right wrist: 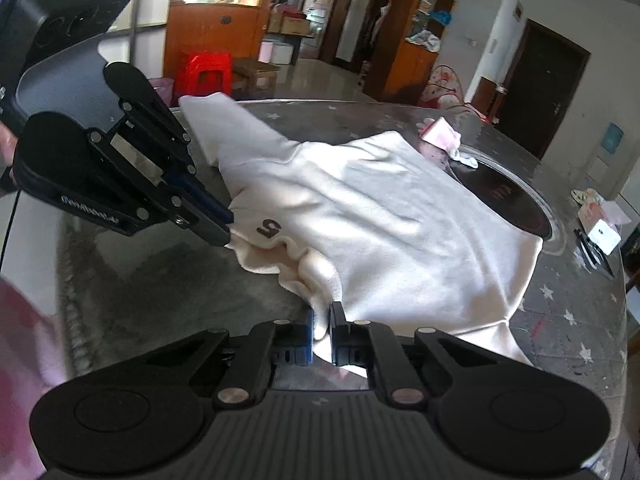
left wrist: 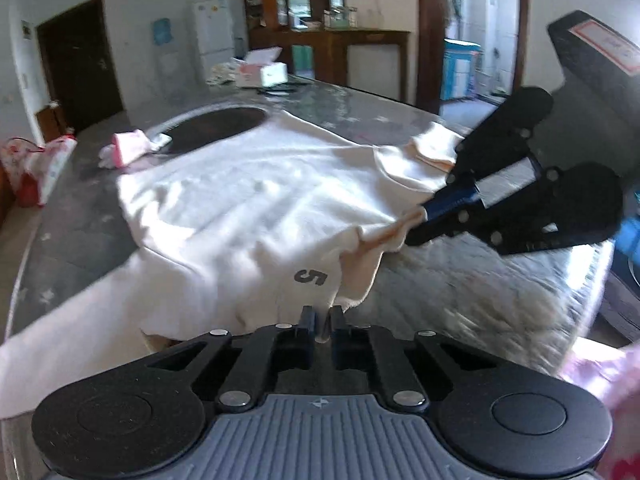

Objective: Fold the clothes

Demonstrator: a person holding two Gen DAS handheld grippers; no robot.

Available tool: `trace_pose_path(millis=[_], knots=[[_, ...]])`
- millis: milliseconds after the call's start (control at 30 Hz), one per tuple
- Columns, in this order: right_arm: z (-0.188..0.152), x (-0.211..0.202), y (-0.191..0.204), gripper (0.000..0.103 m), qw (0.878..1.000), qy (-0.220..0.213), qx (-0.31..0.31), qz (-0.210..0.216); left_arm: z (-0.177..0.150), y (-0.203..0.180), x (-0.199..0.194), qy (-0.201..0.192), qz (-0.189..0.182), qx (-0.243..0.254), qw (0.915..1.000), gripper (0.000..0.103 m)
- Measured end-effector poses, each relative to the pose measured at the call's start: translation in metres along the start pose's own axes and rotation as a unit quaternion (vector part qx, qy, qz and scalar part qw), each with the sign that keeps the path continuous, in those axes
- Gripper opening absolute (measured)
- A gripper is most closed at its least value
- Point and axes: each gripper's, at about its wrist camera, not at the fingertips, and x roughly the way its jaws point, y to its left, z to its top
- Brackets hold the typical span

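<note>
A cream sweatshirt with a dark "5" printed near its edge lies spread over a round table. At the bottom of the left wrist view, my left gripper is shut on the edge just beside the "5". My right gripper is shut on a bunched part of the same edge, a short way along it. The edge between the two grippers is lifted and rumpled. One sleeve trails off to the far side.
The table has a grey star-patterned cover and a dark round disc at its middle, partly under the sweatshirt. A small pink cloth and boxes sit beyond. A pink sleeve shows at the frame edge.
</note>
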Motion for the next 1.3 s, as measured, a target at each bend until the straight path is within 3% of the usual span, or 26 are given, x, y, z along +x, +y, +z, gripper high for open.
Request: trace_pose_path(millis=[200, 300, 500, 600, 700, 800, 833, 933, 1033, 1100, 1233, 1300], knots=[[-0.015, -0.026, 0.019, 0.007, 0.998, 0.032, -0.036, 0.047, -0.011, -0.011, -0.017, 0.026, -0.061, 0.018, 0.9977, 0.008], [-0.021, -0.035, 0.024, 0.012, 0.996, 0.044, -0.035, 0.068, -0.009, -0.007, -0.024, 0.025, -0.088, 0.009, 0.9958, 0.012], [-0.014, -0.062, -0.008, 0.015, 0.993, 0.012, 0.061, 0.104, 0.008, 0.017, -0.039, -0.011, -0.084, -0.029, 0.9959, 0.015], [-0.014, -0.069, -0.027, 0.016, 0.994, -0.006, 0.088, 0.063, 0.021, 0.031, -0.039, -0.033, -0.067, -0.059, 0.9955, 0.019], [-0.026, -0.060, -0.046, 0.025, 0.994, 0.005, 0.111, -0.021, 0.028, 0.033, -0.026, -0.047, -0.054, -0.082, 0.9941, 0.023], [-0.039, -0.051, -0.063, 0.025, 0.987, 0.019, 0.135, -0.089, 0.032, 0.028, -0.008, -0.045, -0.063, -0.100, 0.9920, 0.028], [-0.043, -0.047, -0.067, 0.025, 0.984, 0.025, 0.145, -0.099, 0.033, 0.025, -0.003, -0.043, -0.064, -0.103, 0.9917, 0.033], [-0.053, -0.038, -0.074, 0.025, 0.979, 0.041, 0.163, -0.117, 0.030, 0.012, 0.005, -0.043, -0.076, -0.099, 0.9912, 0.036], [-0.060, -0.030, -0.080, 0.022, 0.976, 0.050, 0.165, -0.133, 0.030, 0.000, 0.017, -0.035, -0.085, -0.092, 0.9916, 0.042], [-0.063, -0.030, -0.083, 0.010, 0.973, 0.051, 0.169, -0.152, 0.030, -0.006, 0.023, -0.028, -0.090, -0.087, 0.9917, 0.044], [-0.067, -0.037, -0.094, 0.003, 0.962, 0.043, 0.157, -0.218, 0.025, -0.016, 0.030, -0.018, -0.091, -0.077, 0.9927, 0.050], [-0.071, -0.043, -0.109, 0.003, 0.950, 0.043, 0.168, -0.259, 0.022, -0.019, 0.033, -0.014, -0.091, -0.073, 0.9931, 0.051]])
